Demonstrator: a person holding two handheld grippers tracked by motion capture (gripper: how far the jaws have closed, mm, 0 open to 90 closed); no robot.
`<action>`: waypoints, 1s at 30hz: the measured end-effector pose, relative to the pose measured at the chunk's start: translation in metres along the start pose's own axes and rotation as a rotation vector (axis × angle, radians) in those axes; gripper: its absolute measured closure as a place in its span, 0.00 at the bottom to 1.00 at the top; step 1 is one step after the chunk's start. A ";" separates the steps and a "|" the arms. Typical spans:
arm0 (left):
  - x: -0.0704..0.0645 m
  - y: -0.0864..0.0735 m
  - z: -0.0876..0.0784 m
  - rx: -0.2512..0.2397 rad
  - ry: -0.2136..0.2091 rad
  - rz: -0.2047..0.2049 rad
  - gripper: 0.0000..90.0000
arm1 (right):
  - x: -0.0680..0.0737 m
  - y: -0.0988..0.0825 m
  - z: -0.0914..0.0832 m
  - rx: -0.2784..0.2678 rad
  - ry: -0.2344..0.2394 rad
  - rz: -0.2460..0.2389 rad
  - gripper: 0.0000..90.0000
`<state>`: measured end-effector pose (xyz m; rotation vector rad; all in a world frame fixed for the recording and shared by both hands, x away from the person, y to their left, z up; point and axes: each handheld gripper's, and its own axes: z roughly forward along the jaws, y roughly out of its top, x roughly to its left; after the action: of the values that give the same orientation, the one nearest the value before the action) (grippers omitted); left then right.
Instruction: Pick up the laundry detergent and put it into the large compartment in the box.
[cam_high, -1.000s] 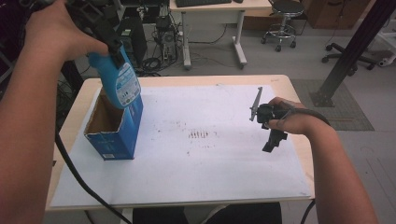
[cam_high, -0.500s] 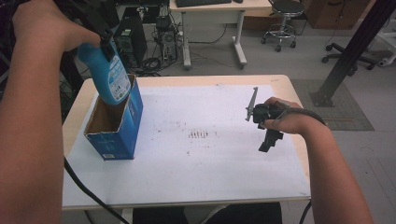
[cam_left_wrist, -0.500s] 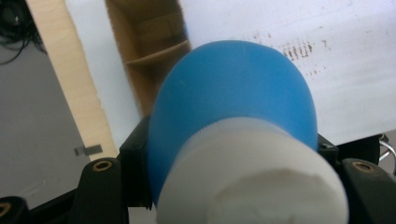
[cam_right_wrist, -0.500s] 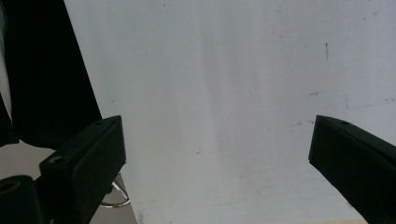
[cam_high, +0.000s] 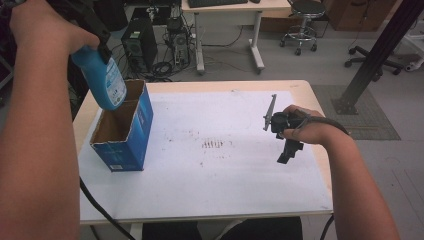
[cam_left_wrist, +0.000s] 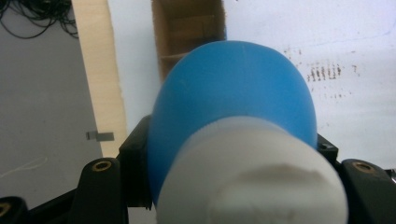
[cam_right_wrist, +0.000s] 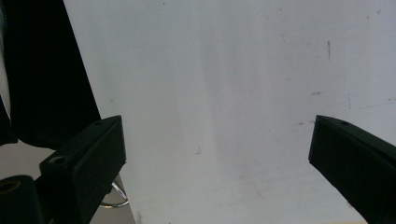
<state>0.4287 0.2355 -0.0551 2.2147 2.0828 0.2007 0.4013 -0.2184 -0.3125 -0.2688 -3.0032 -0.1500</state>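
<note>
A grey floor (cam_high: 380, 70) spans the upper frame, with a white desk (cam_high: 225, 10), black computer tower (cam_high: 134, 40) and wheeled stool (cam_high: 300, 20).

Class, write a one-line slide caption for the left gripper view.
Left gripper jaws clamp a blue plastic bottle with a white cap above an open blue cardboard box.

Our left forearm (cam_high: 37, 150) rises steeply along the left edge of the high view, its hand (cam_high: 42, 25) lifted high and far forward, with the left gripper (cam_high: 95, 37) pointing down, jaws clamped tight. Our right forearm (cam_high: 360, 185) reaches in from the lower right, hand (cam_high: 307, 131) low; the right gripper (cam_right_wrist: 217, 158) has its jaws spread wide apart
</note>
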 end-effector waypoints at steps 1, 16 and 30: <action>0.001 0.000 0.000 0.000 0.000 -0.002 0.42 | 0.001 0.000 -0.001 0.002 0.001 0.009 0.04; 0.006 0.002 0.014 0.014 0.021 -0.054 0.42 | 0.001 0.001 0.000 0.004 0.002 0.002 0.04; 0.016 0.002 0.039 0.032 0.005 -0.098 0.42 | 0.001 0.003 0.001 0.005 0.005 -0.005 0.04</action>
<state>0.4374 0.2518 -0.0927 2.1251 2.2062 0.1667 0.4009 -0.2149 -0.3135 -0.2605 -2.9994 -0.1441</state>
